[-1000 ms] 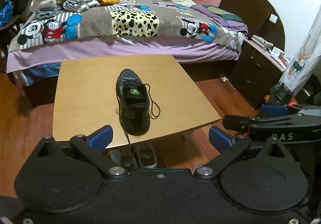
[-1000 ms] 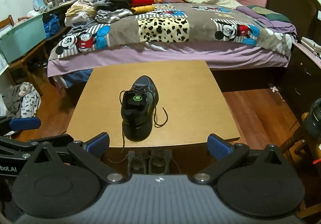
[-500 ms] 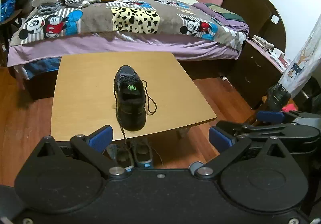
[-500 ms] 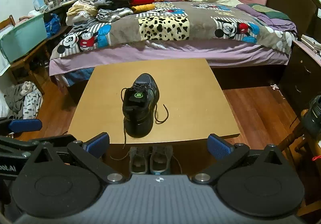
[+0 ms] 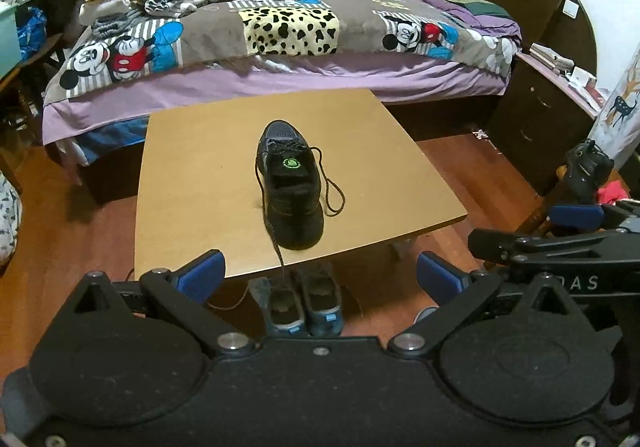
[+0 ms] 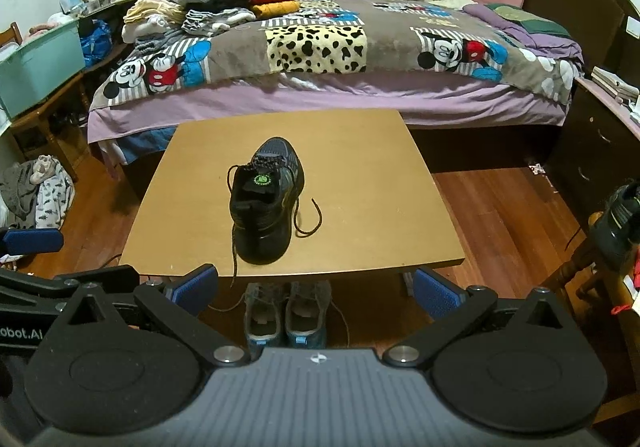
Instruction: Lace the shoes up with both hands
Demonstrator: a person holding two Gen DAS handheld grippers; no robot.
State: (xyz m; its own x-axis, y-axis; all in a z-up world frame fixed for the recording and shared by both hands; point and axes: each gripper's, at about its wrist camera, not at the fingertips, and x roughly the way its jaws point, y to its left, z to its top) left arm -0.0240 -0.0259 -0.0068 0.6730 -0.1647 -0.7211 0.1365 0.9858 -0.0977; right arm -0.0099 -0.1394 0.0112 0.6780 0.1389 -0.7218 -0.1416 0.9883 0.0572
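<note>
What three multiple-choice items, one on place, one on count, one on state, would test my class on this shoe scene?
1. Where is the black shoe?
A on the bed
B on the wooden table
C on the floor

2. How many shoes stand under the table's near edge?
A one
B two
C four

3. How are the laces?
A tied in a bow
B loose, one end hanging over the table edge
C removed

Key: 1 B, it rests on the tabletop. 2 B, a pair of shoes shows below. 3 B, the ends trail free, and both the left tool and right tool are open, holding nothing.
</note>
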